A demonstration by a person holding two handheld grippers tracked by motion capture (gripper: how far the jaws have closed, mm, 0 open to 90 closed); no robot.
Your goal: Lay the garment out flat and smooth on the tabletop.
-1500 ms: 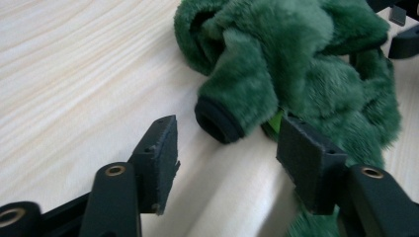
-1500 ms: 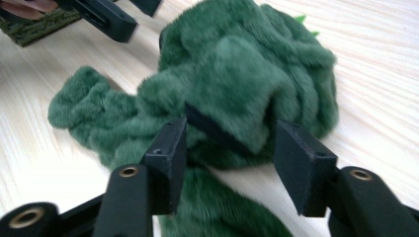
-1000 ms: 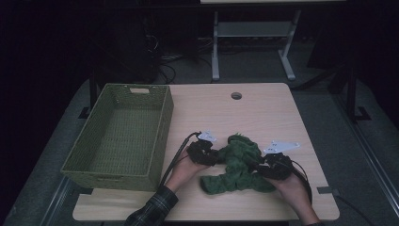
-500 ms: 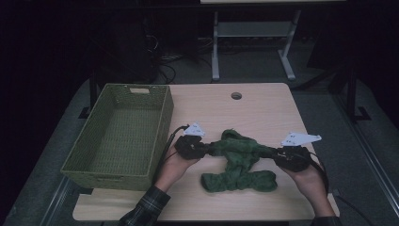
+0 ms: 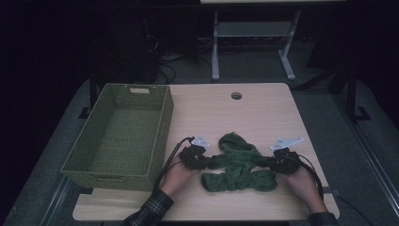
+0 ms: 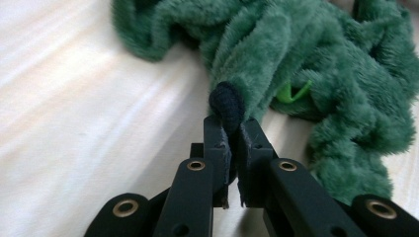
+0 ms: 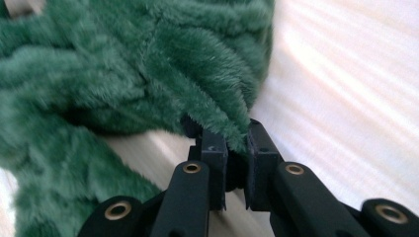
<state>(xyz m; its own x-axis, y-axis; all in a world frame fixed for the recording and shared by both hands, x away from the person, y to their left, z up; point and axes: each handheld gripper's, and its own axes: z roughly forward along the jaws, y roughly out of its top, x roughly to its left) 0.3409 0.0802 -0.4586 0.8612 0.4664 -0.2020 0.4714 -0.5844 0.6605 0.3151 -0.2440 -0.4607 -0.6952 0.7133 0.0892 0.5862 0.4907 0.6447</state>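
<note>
Right now the fuzzy green garment [image 5: 239,162] lies crumpled on the wooden table [image 5: 263,113], close to its near edge, a little right of the middle. The left gripper [image 5: 205,161] is clamped on the garment's left end, pinching a dark-trimmed cuff [image 6: 227,102] between its jaws. The right gripper [image 5: 269,162] is clamped on the plush at the right end. The garment sags between them. A woven green basket [image 5: 165,123] stands along the table's left edge.
</note>
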